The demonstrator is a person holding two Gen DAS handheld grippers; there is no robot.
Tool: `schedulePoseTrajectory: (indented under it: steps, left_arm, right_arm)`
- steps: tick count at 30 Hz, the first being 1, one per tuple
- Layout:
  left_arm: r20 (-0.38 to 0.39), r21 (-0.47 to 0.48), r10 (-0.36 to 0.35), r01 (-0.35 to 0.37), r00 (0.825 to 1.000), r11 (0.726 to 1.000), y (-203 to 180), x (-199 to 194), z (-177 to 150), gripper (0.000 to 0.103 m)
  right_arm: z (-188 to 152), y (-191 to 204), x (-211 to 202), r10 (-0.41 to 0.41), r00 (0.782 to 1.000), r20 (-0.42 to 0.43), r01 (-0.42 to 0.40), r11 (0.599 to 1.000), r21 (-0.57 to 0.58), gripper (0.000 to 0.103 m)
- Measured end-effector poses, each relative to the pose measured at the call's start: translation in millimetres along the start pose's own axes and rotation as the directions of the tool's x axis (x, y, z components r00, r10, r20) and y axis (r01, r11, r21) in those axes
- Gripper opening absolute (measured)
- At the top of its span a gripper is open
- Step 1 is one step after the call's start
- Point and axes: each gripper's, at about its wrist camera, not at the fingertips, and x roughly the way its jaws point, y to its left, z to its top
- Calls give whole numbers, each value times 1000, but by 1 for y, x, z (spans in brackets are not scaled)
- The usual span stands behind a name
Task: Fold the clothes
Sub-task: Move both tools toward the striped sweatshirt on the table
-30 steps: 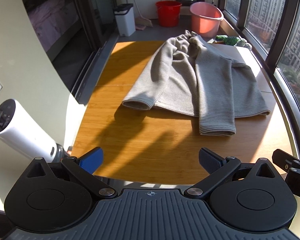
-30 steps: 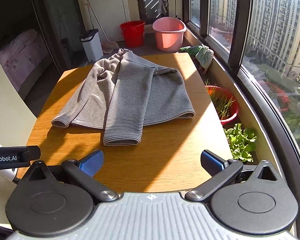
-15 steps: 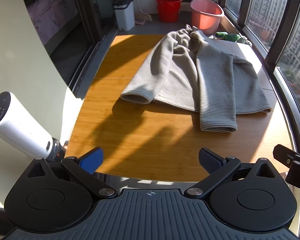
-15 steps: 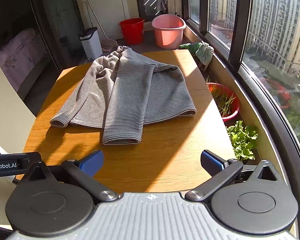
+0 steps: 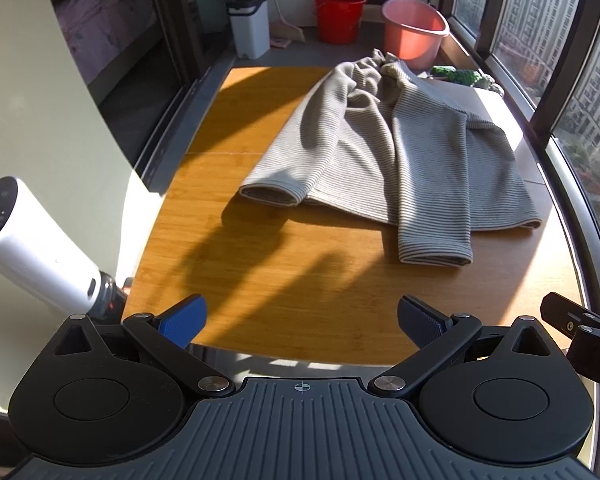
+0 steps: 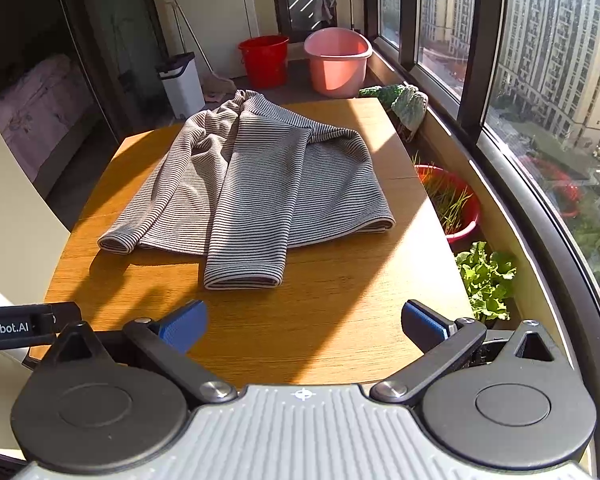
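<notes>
Two claws hang spread and empty over the near edge of the wooden tabletop (image 6: 340,328): the left claw (image 5: 300,320) and the right claw (image 6: 304,322). A striped sweater (image 6: 256,184) lies mid-tabletop, both sleeves folded across its body. Beyond, a red bucket (image 6: 265,60) and pink basin (image 6: 337,62) stand on the floor, contents unseen. Beside the tabletop, a red pot (image 6: 466,220) holds grass.

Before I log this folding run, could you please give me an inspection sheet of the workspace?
Surface: wooden table, sunlit with shadows.
Job's things: striped sweater lying flat, both sleeves folded in over the body.
Clutter: nothing seen on the table.
Grippers: left gripper and right gripper open, empty, short of the sweater.
Cables: nothing seen.
Surroundings: pink tub, red bucket, white bin, potted plants, windows.
</notes>
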Motion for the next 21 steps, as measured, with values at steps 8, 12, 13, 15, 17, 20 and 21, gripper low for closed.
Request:
schedulePoseTrajectory:
  steps: [8,12,13,15,17,20,21]
  left_arm:
    - [-1,6,-6,6,1000,1000,-5,4,4,103]
    - [-2,8,-7,7,1000,1000,-7,5,6,103]
    - [-2,7,-7,7,1000,1000,-7,6,7,103]
    - [-2,5,-10,10,1000,1000,-7,6,8,103]
    - [-1,7,-13,13,1000,1000,-8,8,8,103]
    - [-1,10,-17,17,1000,1000,-10,10,9,103]
    - [-2,11,-18,18,1000,1000,-10,10,9,103]
  right_arm:
    - [6,2,2,-2,1000,-10,1,1000,-9,103]
    - [2,0,8,4,1000,-1,-4,1000,-5,103]
    - [2,2,9,4,1000,1,-4,1000,-6,103]
    - [2,4,11,2,1000,7,-2,1000,-8,103]
    - [3,3,12,1,1000,11,-1,1000,-8,103]
    - [4,1,14,2,1000,22,-2,1000,-5,103]
    - [4,1,14,1,1000,27,-1,1000,-3,103]
